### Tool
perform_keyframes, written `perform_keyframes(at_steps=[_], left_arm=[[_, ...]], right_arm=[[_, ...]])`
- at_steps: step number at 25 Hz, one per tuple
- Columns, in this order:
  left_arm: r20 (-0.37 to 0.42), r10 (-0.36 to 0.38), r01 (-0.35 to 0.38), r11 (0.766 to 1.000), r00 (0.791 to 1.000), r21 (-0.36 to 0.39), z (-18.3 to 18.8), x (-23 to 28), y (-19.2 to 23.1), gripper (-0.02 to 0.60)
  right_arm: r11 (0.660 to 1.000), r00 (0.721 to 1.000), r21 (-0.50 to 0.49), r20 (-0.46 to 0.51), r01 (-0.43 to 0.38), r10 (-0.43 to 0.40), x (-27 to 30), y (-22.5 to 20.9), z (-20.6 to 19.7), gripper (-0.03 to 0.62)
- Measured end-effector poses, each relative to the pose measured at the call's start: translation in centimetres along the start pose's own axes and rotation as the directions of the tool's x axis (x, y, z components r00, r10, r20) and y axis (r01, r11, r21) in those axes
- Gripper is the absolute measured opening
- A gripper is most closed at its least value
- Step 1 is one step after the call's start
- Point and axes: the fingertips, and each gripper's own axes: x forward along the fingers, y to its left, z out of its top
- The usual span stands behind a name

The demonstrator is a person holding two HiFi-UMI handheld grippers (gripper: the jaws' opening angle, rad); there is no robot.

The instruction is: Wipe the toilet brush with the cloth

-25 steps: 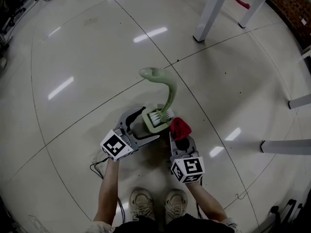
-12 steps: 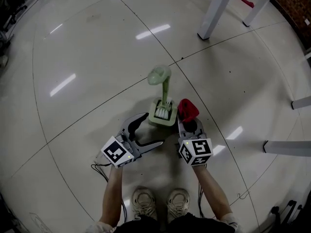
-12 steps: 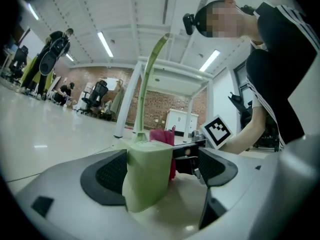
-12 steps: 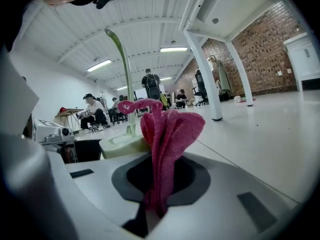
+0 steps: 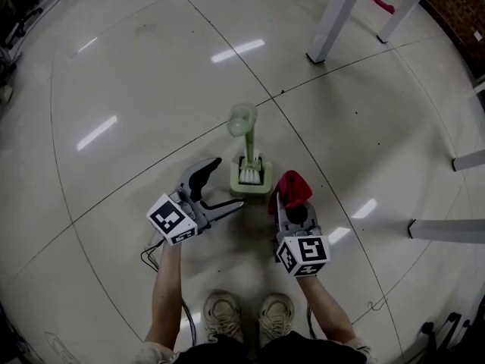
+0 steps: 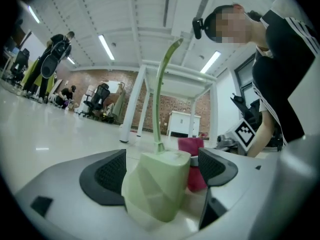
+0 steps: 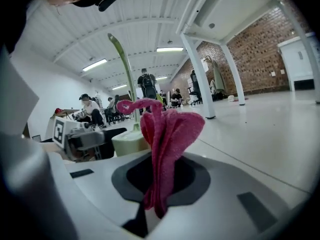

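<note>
A pale green toilet brush stands upright in its green holder on the tiled floor. My left gripper is open, its jaws lying on either side of the holder's near left side. In the left gripper view the holder sits between the dark pads, and the thin handle rises straight up. My right gripper is just right of the holder, shut on a red cloth. The right gripper view shows the cloth pinched upright, with the holder behind it.
White table legs stand at the far right, and more legs lie at the right edge. A thin cable runs on the floor by my left arm. My shoes are at the bottom. People sit far off.
The brush handle, bent over a second ago, now stands straight in the holder. The left gripper drew off the holder and came back beside it; the right gripper pulled back slightly with the cloth.
</note>
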Motion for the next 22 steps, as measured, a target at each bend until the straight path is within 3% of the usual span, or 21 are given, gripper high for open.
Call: perform_keyframes(at_steps=[3, 11, 22], left_arm=[[-0.025, -0.044, 0.044, 0.999, 0.999, 0.000, 0.3, 0.2, 1.0, 0.428], [-0.077, -0.138, 0.138, 0.990, 0.987, 0.000, -1.0, 2.1, -0.1, 0.428], [-0.106, -0.205, 0.203, 0.979, 0.973, -0.031, -1.6, 1.1, -4.8, 0.426]], right_arm=[[0.999, 0.999, 0.030, -0.017, -0.030, 0.030, -1.4, 1.6, -1.2, 0.031], [0.997, 0.997, -0.010, -0.005, -0.083, 0.083, -0.7, 3.4, -1.3, 0.031], [0.995, 0.999, -0.096, 0.026, -0.021, 0.024, 3.0, -1.4, 1.1, 0.031]])
